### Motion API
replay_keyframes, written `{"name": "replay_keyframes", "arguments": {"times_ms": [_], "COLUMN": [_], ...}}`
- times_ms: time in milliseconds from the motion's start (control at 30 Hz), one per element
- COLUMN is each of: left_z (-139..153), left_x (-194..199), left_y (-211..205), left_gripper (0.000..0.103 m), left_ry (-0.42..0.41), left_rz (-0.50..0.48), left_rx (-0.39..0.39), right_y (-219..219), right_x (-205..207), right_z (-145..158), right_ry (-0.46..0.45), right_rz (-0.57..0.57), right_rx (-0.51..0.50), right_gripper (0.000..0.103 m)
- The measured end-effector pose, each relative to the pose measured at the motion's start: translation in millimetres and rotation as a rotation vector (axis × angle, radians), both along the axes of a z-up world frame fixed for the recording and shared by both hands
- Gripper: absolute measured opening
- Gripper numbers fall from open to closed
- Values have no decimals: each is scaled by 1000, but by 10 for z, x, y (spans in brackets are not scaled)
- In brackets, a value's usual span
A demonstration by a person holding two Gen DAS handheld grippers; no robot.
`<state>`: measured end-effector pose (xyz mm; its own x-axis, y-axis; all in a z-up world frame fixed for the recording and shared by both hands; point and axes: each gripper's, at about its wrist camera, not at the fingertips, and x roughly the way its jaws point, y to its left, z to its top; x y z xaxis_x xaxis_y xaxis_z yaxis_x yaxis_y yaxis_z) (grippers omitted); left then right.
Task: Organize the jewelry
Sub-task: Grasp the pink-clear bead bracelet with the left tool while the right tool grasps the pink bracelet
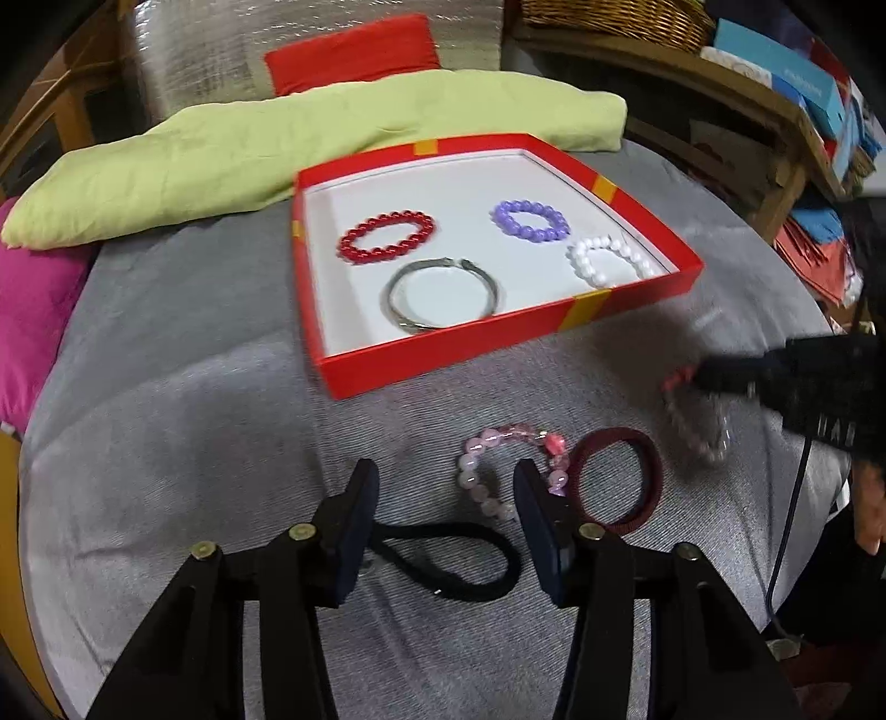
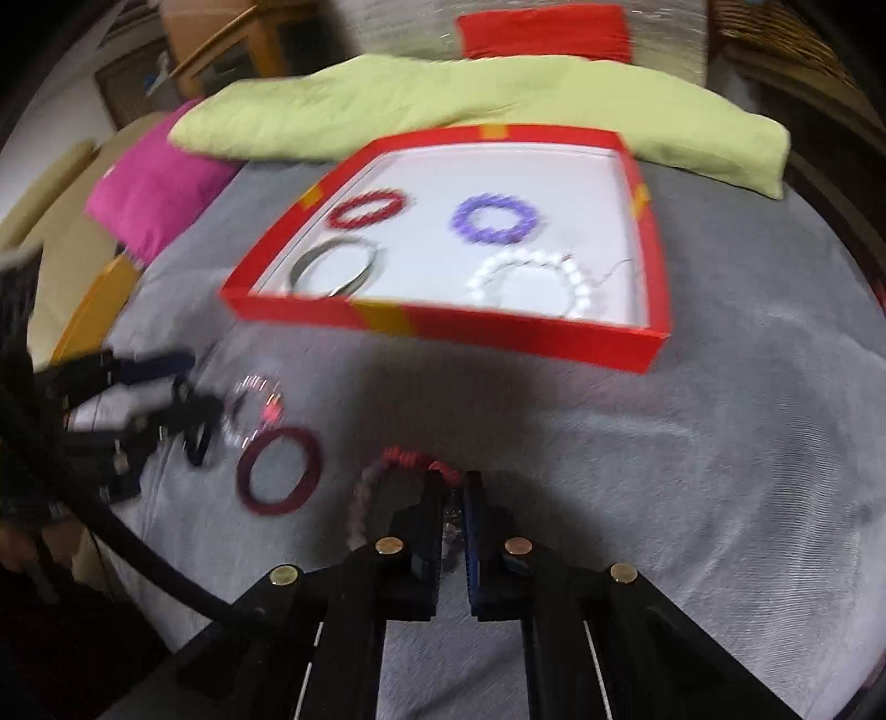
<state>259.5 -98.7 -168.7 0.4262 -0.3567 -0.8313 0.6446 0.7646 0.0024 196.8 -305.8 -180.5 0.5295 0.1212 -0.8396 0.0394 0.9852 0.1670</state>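
A red box [image 1: 443,360] [image 2: 498,332] with a white floor holds a red bead bracelet [image 1: 386,237], a purple one [image 1: 530,221], a white one [image 1: 609,260] and a metal bangle [image 1: 440,296]. On the grey cloth lie a pink bead bracelet [image 1: 498,459], a dark red hair band [image 1: 617,479] [image 2: 279,471] and a black hair tie [image 1: 454,565]. My left gripper [image 1: 446,487] is open above the black tie and the pink bracelet. My right gripper [image 2: 457,487] is shut on a blurred red and pale bead bracelet [image 2: 387,471], also in the left wrist view [image 1: 698,415].
A light green cushion [image 1: 277,149] lies behind the box, a pink cushion [image 1: 33,310] at the left and a red one [image 1: 354,52] at the back. Wooden shelves with a basket [image 1: 609,22] and boxes stand at the right.
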Motion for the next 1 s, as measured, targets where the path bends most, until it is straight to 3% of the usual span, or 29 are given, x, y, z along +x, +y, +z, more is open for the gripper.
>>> {"name": "replay_keyframes", "arguments": {"times_ms": [133, 200, 300, 500, 733, 1000], "left_z": [-74, -119, -114, -47, 329, 469], "left_x": [5, 16, 5, 9, -34, 38], "left_y": [-82, -116, -153, -139, 39, 142], "left_gripper": [32, 29, 11, 8, 8, 8], "left_ry": [12, 15, 10, -6, -58, -105], "left_rz": [-28, -31, -48, -38, -30, 21], "left_rx": [24, 38, 28, 3, -149, -226], "right_y": [-214, -270, -290, -331, -290, -136], "right_x": [8, 21, 20, -9, -14, -54], "right_z": [93, 103, 109, 159, 214, 368], "right_ry": [-39, -39, -32, -50, -79, -166], "right_rz": [-67, -80, -86, -99, -57, 8], "right_rx": [75, 106, 120, 145, 216, 264], "right_gripper": [7, 7, 7, 7, 7, 7]}}
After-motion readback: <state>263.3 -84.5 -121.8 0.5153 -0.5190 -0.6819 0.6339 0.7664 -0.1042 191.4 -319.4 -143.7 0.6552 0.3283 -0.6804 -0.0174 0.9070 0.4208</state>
